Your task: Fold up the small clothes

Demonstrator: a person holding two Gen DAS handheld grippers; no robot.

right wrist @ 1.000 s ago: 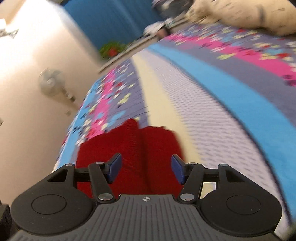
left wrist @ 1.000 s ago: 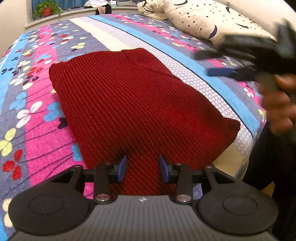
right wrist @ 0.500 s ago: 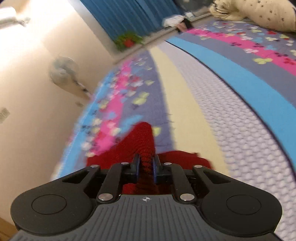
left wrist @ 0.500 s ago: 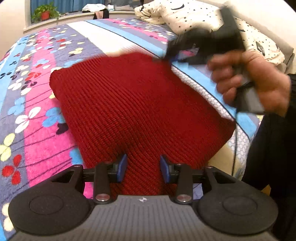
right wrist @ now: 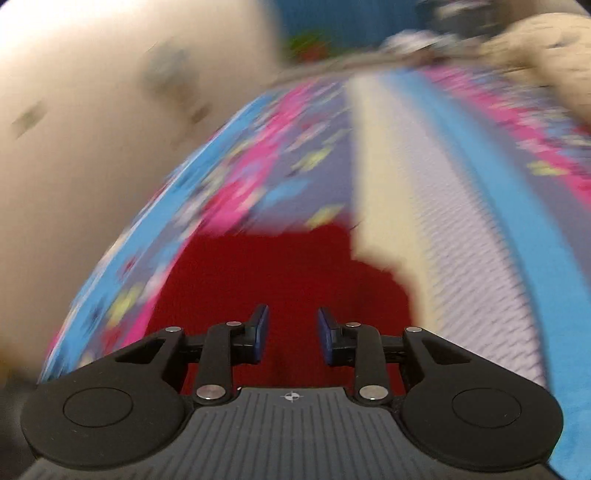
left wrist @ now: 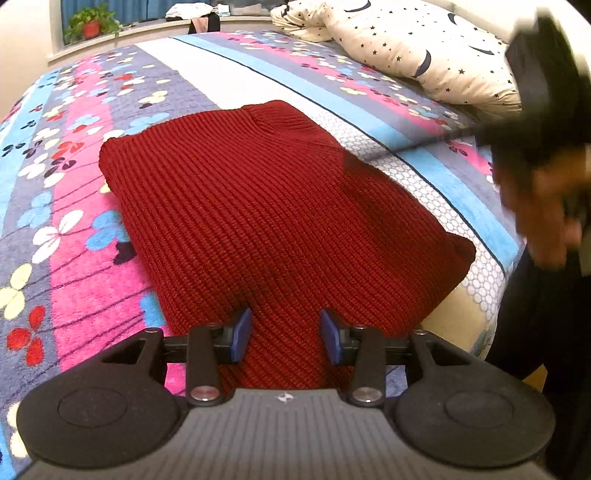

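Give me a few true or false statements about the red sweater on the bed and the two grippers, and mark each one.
1. The red sweater lies folded on the flowered bedspread. True.
2. The left gripper is clamped on the sweater. False: its jaws are apart, nothing between them.
3. The right gripper is open. True.
4. The star-patterned quilt covers the sweater. False: it lies apart, farther up the bed.
5. A potted plant stands on the sill beyond the bed. True.
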